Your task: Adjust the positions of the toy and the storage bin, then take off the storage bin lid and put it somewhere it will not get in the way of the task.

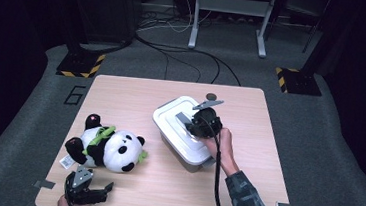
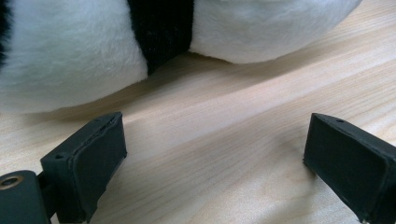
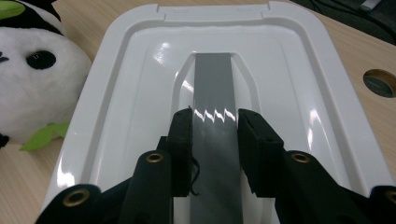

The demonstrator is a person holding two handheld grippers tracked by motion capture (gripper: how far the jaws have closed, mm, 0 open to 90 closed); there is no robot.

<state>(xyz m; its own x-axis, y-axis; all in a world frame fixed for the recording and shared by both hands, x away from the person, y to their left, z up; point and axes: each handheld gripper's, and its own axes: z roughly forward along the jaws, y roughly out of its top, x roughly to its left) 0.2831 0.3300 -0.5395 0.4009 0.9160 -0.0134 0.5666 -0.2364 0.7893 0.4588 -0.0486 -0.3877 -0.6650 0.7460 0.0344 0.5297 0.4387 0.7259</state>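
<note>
The right tool [image 3: 215, 123] gripped the grey handle [image 3: 213, 88] on the white box lid [image 3: 130, 93], mid-counter [image 1: 243, 188]. The left tool [image 2: 215, 154] stood wide, empty, just before the panda toy [image 1: 109, 149].

left tool [image 1: 97, 192] gapes wide near the table edge; right tool [image 3: 215, 135] pinched narrow, angled down.

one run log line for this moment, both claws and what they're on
right claw: shut on grey handle of white lid | left claw: open, over table near plush panda
</note>
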